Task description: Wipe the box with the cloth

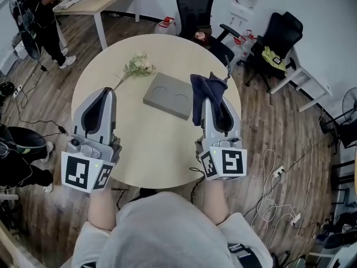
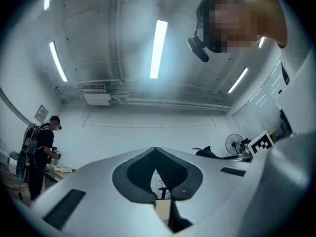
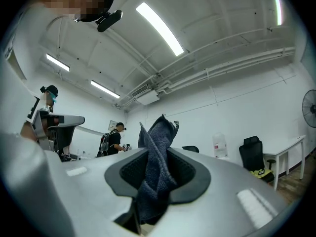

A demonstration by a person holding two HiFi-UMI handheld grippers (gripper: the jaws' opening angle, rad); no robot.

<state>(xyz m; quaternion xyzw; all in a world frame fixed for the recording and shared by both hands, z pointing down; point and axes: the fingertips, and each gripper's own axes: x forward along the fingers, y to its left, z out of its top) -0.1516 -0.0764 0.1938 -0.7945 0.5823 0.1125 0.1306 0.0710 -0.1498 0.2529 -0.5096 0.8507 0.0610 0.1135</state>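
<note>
A flat grey box (image 1: 169, 95) with two round dents lies on the round beige table (image 1: 150, 149), a little beyond its middle. My right gripper (image 1: 215, 101) is held upright near the table's right side, shut on a dark blue cloth (image 1: 205, 90) that stands out above its tips. In the right gripper view the cloth (image 3: 157, 162) is pinched between the jaws and points at the ceiling. My left gripper (image 1: 104, 92) is upright over the table's left side, well left of the box. Its jaws (image 2: 156, 150) meet at the tips with nothing between them.
A sprig of pale flowers (image 1: 136, 66) lies on the table just left of the box. Black office chairs (image 1: 196, 7) (image 1: 279, 38) stand beyond the table. A person (image 1: 42, 15) stands by a desk (image 1: 97, 0) at far left. Cables (image 1: 273, 177) trail on the floor at right.
</note>
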